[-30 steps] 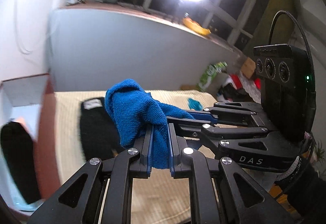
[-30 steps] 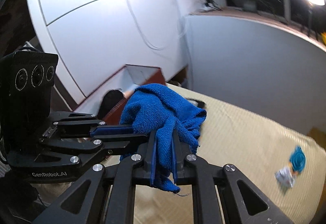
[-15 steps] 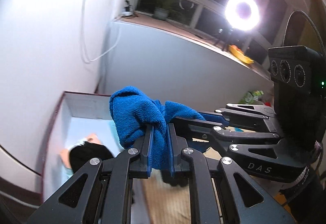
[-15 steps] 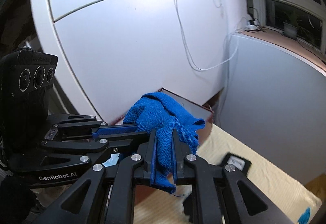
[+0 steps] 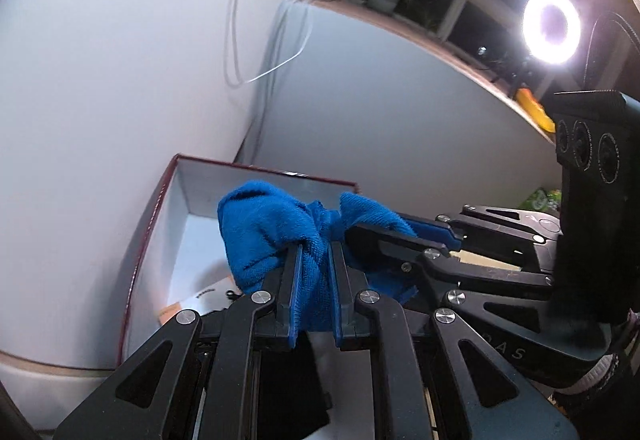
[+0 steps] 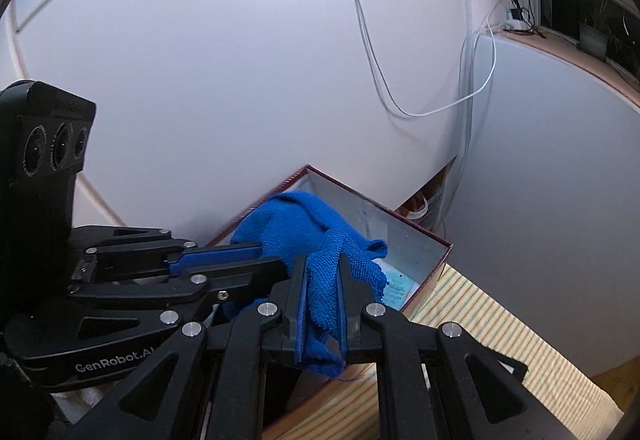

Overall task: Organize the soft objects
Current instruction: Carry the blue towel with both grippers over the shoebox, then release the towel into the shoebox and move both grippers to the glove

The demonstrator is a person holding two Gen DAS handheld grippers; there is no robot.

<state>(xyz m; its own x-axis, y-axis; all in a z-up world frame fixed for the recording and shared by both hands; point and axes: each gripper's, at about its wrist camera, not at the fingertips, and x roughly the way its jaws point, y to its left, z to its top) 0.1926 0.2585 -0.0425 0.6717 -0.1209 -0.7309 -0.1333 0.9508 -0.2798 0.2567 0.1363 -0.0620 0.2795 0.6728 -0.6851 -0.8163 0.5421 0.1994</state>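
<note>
Both grippers are shut on one bunched blue towel, which also shows in the right wrist view. My left gripper pinches its left part; my right gripper pinches its right part. The two grippers cross close together. The towel hangs above an open box with a dark red rim and white inside, seen too in the right wrist view. Paper and a dark item lie in the box.
The box stands in a corner against white walls. A white cable hangs down the wall above it. A striped beige mat lies to the box's right. A ring light glares at a window sill.
Both grippers have carried the towel left from over the mat to above the open box. Both stay shut on it.
</note>
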